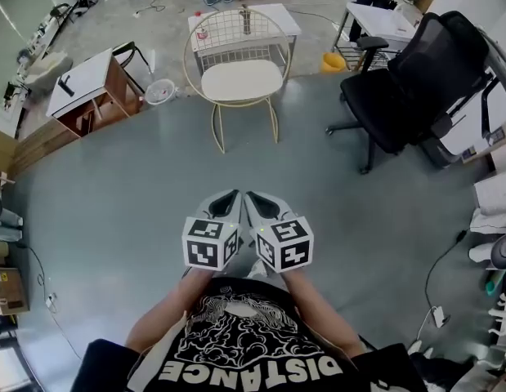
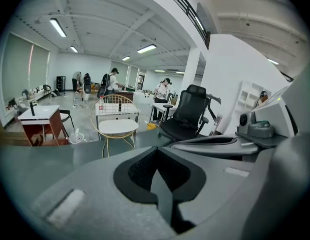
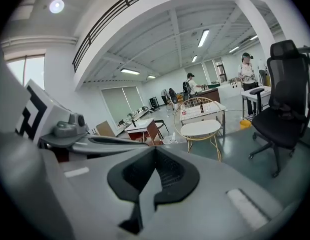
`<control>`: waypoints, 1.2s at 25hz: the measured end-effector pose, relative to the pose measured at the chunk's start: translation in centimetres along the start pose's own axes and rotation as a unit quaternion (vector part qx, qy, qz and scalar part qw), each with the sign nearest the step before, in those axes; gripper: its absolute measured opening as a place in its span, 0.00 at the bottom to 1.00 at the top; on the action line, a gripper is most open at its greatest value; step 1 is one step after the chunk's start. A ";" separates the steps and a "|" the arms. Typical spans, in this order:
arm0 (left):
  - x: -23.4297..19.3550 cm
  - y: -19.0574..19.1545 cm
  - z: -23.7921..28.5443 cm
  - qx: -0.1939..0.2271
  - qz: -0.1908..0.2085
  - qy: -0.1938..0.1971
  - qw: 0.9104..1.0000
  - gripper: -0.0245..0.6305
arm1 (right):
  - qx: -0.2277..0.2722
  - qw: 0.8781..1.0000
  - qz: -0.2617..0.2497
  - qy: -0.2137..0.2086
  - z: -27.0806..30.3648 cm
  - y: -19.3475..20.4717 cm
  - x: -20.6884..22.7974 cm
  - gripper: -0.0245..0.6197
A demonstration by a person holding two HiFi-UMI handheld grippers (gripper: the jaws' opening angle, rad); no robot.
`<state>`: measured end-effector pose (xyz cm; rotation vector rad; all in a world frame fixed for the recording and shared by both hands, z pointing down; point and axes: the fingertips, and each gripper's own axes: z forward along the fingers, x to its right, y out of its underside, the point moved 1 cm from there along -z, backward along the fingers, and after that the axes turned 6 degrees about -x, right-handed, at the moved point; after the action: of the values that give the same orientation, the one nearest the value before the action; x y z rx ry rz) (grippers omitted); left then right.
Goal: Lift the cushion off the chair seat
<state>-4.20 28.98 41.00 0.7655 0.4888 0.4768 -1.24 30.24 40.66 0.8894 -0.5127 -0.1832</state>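
A cream cushion [image 1: 241, 79] lies on the seat of a gold wire chair [image 1: 228, 33] well ahead of me across the grey floor. The same cushion [image 2: 118, 127] shows small in the left gripper view, and the cushion [image 3: 201, 128] sits right of centre in the right gripper view. Both grippers are held side by side close to my body, far short of the chair. My left gripper [image 1: 228, 196] is shut with nothing in it. My right gripper [image 1: 254, 198] has its jaws together and holds nothing.
A black office chair [image 1: 416, 80] stands to the right of the wire chair. A white-topped wooden side table [image 1: 87, 88] is at the left, a white table [image 1: 273, 16] sits behind the chair, and a yellow bucket [image 1: 333, 61] is near it. People stand at the far end.
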 end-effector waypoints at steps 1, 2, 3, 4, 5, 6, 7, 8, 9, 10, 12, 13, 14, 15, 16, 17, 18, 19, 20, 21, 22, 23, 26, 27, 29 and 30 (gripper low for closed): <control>0.1 -0.1 0.2 0.000 0.001 -0.003 1.000 0.03 | 0.000 1.000 0.001 -0.005 0.0 0.0 0.2 0.04; 0.2 -0.2 0.4 -0.001 0.004 -0.005 1.000 0.03 | 0.000 1.000 0.002 -0.010 0.1 -0.1 0.5 0.04; 0.3 -0.2 0.6 -0.002 0.005 -0.008 1.000 0.03 | 0.000 1.000 0.003 -0.013 0.1 -0.1 0.7 0.04; 0.4 -0.3 0.7 -0.002 0.005 -0.010 1.000 0.03 | -0.001 1.000 0.003 -0.016 0.1 -0.2 0.9 0.04; 0.4 -0.3 0.9 -0.003 0.004 -0.012 1.000 0.03 | 0.000 1.000 0.002 -0.019 0.1 -0.3 1.1 0.04; 0.3 -0.4 1.1 -0.003 0.002 -0.015 1.000 0.03 | 0.000 1.000 0.001 -0.020 0.2 -0.4 1.3 0.04; 0.2 -0.5 1.4 -0.004 0.000 -0.016 1.000 0.03 | 0.001 1.000 0.001 -0.021 0.3 -0.6 1.6 0.04; 0.1 -0.7 1.7 -0.004 -0.003 -0.016 1.000 0.03 | 0.000 1.000 0.000 -0.021 0.4 -0.8 1.9 0.04; 0.0 -0.9 2.1 -0.004 -0.005 -0.016 1.000 0.03 | 0.000 1.000 -0.001 -0.021 0.6 -0.9 2.2 0.04; -0.2 -1.1 2.4 -0.003 -0.006 -0.015 1.000 0.03 | -0.002 1.000 0.000 -0.020 0.9 -1.1 2.4 0.04; -0.7 -1.5 2.9 -0.001 -0.009 -0.011 1.000 0.03 | -0.004 1.000 0.002 -0.020 1.5 -1.2 2.7 0.04; -1.0 -1.6 3.3 -0.001 -0.009 -0.007 1.000 0.03 | -0.006 1.000 0.004 -0.018 1.9 -1.2 2.8 0.04; -1.3 -1.8 3.7 0.000 -0.010 -0.002 1.000 0.03 | -0.007 1.000 0.007 -0.014 2.4 -1.3 3.1 0.04; -1.6 -2.0 4.3 0.000 -0.009 0.005 1.000 0.03 | -0.007 1.000 0.010 -0.009 2.8 -1.4 3.4 0.04; -1.9 -2.4 4.9 0.000 -0.008 0.012 1.000 0.03 | -0.008 1.000 0.011 -0.002 3.2 -1.7 3.8 0.04; -2.2 -2.9 5.5 0.000 -0.007 0.019 1.000 0.03 | -0.008 1.000 0.012 0.005 3.7 -2.1 4.3 0.04; -2.6 -3.5 6.1 0.000 -0.006 0.024 1.000 0.03 | -0.009 1.000 0.012 0.012 4.2 -2.6 4.8 0.04; -3.1 -4.1 6.7 0.001 -0.005 0.029 1.000 0.03 | -0.009 1.000 0.012 0.017 4.7 -3.2 5.1 0.04; -3.6 -4.8 7.1 0.001 -0.004 0.033 0.999 0.03 | -0.009 1.000 0.012 0.022 5.3 -3.9 5.4 0.04; -4.2 -5.4 7.4 0.001 -0.001 0.038 0.999 0.03 | -0.009 1.000 0.012 0.027 5.9 -4.5 5.5 0.04; -4.9 -6.0 7.7 0.001 0.002 0.042 0.999 0.03 | -0.009 0.999 0.012 0.031 6.6 -5.1 5.5 0.04; -5.7 -6.5 7.8 0.001 0.005 0.045 0.999 0.03 | -0.009 0.999 0.013 0.034 7.4 -5.7 5.5 0.04; -8.1 -8.1 8.5 0.000 0.008 0.048 0.999 0.03 | -0.011 0.999 0.012 0.039 9.6 -7.4 5.2 0.04; -8.9 -8.4 8.7 -0.001 0.007 0.049 0.999 0.03 | -0.013 0.999 0.010 0.040 10.3 -7.8 5.1 0.04; -10.4 -9.1 9.0 -0.002 0.002 0.050 0.999 0.03 | -0.018 0.999 0.008 0.041 11.7 -8.5 4.8 0.04; -11.1 -9.4 9.0 -0.002 0.000 0.052 0.999 0.03 | -0.021 0.999 0.006 0.042 12.4 -8.9 4.6 0.04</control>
<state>-5.65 12.00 42.32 0.7399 0.5841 0.5195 -2.92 14.48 41.79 0.8497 -0.4352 -0.1439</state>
